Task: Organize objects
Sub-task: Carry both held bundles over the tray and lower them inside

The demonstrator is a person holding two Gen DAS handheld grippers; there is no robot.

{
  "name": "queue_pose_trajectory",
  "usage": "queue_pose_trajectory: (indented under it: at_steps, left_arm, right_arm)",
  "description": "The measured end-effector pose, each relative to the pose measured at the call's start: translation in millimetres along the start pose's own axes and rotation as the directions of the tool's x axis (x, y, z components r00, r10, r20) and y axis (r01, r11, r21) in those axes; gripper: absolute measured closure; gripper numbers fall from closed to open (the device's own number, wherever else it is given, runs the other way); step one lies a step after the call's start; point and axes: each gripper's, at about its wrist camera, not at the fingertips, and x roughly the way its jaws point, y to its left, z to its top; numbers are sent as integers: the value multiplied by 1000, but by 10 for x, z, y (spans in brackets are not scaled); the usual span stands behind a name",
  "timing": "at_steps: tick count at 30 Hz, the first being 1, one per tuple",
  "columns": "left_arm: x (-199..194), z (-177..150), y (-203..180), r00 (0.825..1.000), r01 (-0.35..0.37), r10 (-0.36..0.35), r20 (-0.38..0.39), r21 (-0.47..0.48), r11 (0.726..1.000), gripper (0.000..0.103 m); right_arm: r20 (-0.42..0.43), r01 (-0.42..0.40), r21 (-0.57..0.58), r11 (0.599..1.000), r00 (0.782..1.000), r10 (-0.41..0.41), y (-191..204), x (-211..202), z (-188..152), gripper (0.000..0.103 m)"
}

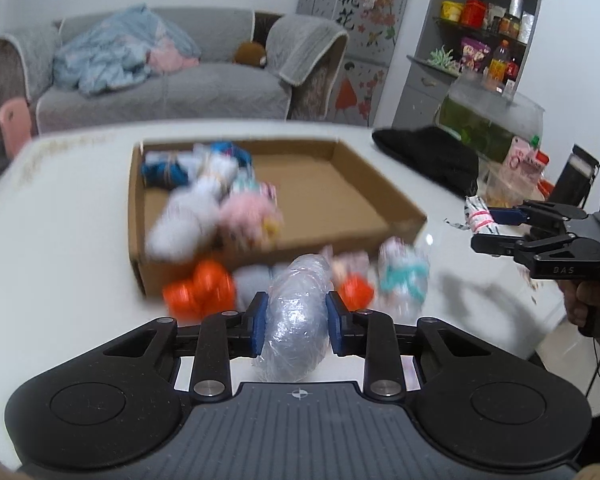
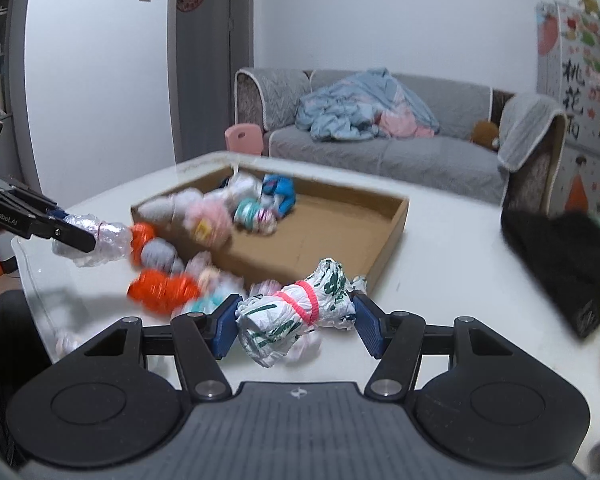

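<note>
My left gripper (image 1: 297, 316) is shut on a clear plastic-bag bundle (image 1: 296, 320), held above the white table (image 1: 68, 248). The right wrist view shows the same bundle (image 2: 108, 240) at the left. My right gripper (image 2: 296, 320) is shut on a white-and-green bag bundle (image 2: 288, 316) tied with a pink band. That bundle (image 1: 478, 214) shows at the far right of the left wrist view. A shallow cardboard tray (image 1: 404, 216) lies ahead with several wrapped bundles (image 1: 204, 208) piled in its left half. Its right half is bare.
Loose bundles lie on the table before the tray, among them an orange one (image 1: 198, 290) and a teal-and-white one (image 1: 404, 276). A black knit hat (image 2: 560, 264) sits right of the tray. A fish tank (image 1: 488, 124) stands beyond it, with a grey sofa (image 1: 160, 88) behind the table.
</note>
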Motion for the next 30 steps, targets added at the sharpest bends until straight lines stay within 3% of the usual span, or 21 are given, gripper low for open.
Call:
queue_pose_trajectory:
  at_steps: [6, 15, 21, 30]
  left_arm:
    - [111, 603, -52, 998, -31, 26, 57, 81, 996, 68]
    - [713, 1380, -154, 996, -58, 47, 77, 156, 986, 68]
    - [1219, 1549, -143, 998, -52, 43, 47, 221, 974, 68]
    - [2013, 1484, -8, 996, -60, 77, -52, 274, 960, 67]
  right_arm:
    - [64, 6, -66, 998, 998, -2, -131, 88, 512, 47]
    - [69, -14, -94, 996, 997, 21, -427, 622, 1079, 47]
    - [22, -64, -152, 986, 997, 68, -456, 1033, 1182, 47]
    - [-126, -119, -201, 972, 987, 95, -497, 1763, 1099, 47]
